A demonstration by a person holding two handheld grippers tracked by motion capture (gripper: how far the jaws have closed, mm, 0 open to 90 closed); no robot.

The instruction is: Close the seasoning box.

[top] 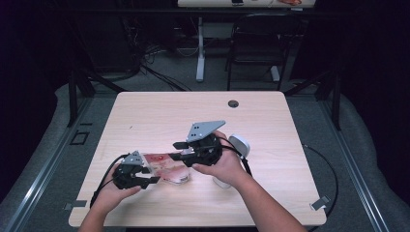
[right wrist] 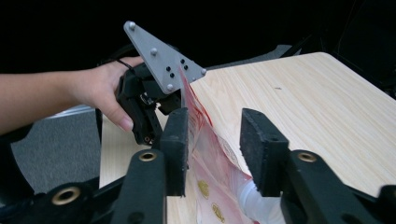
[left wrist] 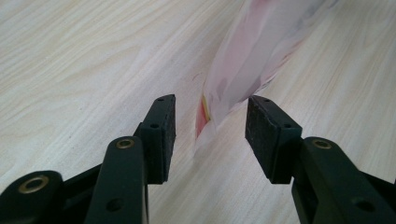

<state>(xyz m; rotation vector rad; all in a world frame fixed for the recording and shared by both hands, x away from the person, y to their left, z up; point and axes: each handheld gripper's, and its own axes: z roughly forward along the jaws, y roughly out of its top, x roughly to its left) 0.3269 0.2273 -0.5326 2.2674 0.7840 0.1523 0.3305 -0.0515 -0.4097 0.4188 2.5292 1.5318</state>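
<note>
A clear plastic bag with red print [top: 162, 164] lies on the wooden table [top: 159, 116] between my two grippers, with something white [top: 178, 178] inside it. My left gripper [top: 151, 175] is at the bag's left end. In the left gripper view its jaws [left wrist: 210, 126] stand apart around the bag's edge [left wrist: 247, 60], and neither pad presses it. My right gripper [top: 178, 151] reaches in from the right. Its jaws [right wrist: 215, 140] are open, and the bag [right wrist: 210, 182] rises between them, leaning on the left pad [right wrist: 177, 140]. The left gripper [right wrist: 149, 107] sits just beyond.
A white round object [top: 239, 145] stands on the table just behind my right hand. A small cable hole [top: 233, 103] lies near the far edge. Black cables [top: 329, 179] trail off both sides. A chair [top: 256, 43] and a desk leg stand beyond the table.
</note>
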